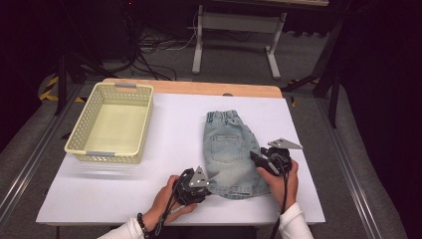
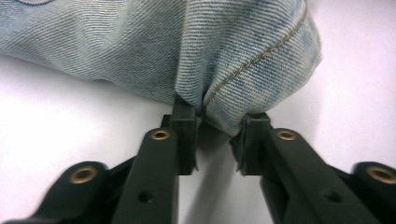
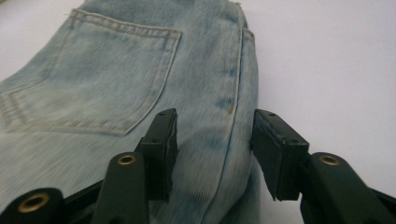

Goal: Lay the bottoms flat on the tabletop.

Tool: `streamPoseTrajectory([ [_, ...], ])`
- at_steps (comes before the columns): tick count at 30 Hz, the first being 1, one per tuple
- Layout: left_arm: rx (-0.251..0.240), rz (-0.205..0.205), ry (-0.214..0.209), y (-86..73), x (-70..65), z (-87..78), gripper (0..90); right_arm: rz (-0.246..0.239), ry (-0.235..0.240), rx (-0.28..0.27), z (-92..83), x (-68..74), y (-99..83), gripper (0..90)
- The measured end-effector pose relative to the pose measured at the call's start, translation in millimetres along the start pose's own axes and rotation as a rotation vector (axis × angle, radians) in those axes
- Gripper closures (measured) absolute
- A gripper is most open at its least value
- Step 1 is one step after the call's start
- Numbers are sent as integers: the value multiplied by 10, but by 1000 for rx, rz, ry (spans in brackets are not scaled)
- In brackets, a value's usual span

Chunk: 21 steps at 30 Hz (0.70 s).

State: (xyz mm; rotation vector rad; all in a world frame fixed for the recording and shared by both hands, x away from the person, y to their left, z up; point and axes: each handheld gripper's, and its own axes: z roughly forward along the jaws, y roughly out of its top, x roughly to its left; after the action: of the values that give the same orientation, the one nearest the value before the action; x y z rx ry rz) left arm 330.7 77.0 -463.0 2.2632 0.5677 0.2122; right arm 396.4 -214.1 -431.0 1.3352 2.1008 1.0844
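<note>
Nearest of all, at the bottom edge of the high view, two white sleeves come in, and a beaded bracelet (image 1: 141,222) sits on the left wrist.

Starting on the left, the left gripper (image 1: 208,183) lies low on the white table (image 1: 169,144), its nose at the near left corner of the denim shorts (image 1: 230,152). In the left gripper view its jaws stand narrowed, with a bunched fold of the shorts' (image 2: 201,51) hem caught between them: the cloth wrinkles where both pads meet it, so this claw is pinching the denim. Well beyond this gripper and off to its left, a pale yellow plastic basket (image 1: 79,130) with perforated walls stands on the table, apart from the shorts.

Between the two hands the shorts lie flat, back pocket up, waistband at the far end and leg hems toward the person.

On the right, the right gripper (image 1: 255,157) rests at the right edge of the shorts, about halfway along their length, its grey three-cornered plate (image 1: 284,144) on top. In the right gripper view the jaws stand spread over the shorts (image 3: 140,70), one pad on each side of the side seam (image 3: 236,88). The cloth lies under and between them, and the pads show no squeeze on it. The back pocket (image 3: 93,77) lies just ahead of that claw, to the left of its tips.
</note>
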Motion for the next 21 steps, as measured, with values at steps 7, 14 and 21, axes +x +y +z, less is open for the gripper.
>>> streamPoseTrajectory([
  [7,-4,39,-2,-2,32,-81,844,38,38,-5,-245,44,-253,484],
  [14,-9,57,-2,-78,107,-215,862,38,67,-79,-490,142,-364,517],
  [21,-2,124,-6,-132,77,-322,867,-16,48,63,-295,320,-515,558],
])
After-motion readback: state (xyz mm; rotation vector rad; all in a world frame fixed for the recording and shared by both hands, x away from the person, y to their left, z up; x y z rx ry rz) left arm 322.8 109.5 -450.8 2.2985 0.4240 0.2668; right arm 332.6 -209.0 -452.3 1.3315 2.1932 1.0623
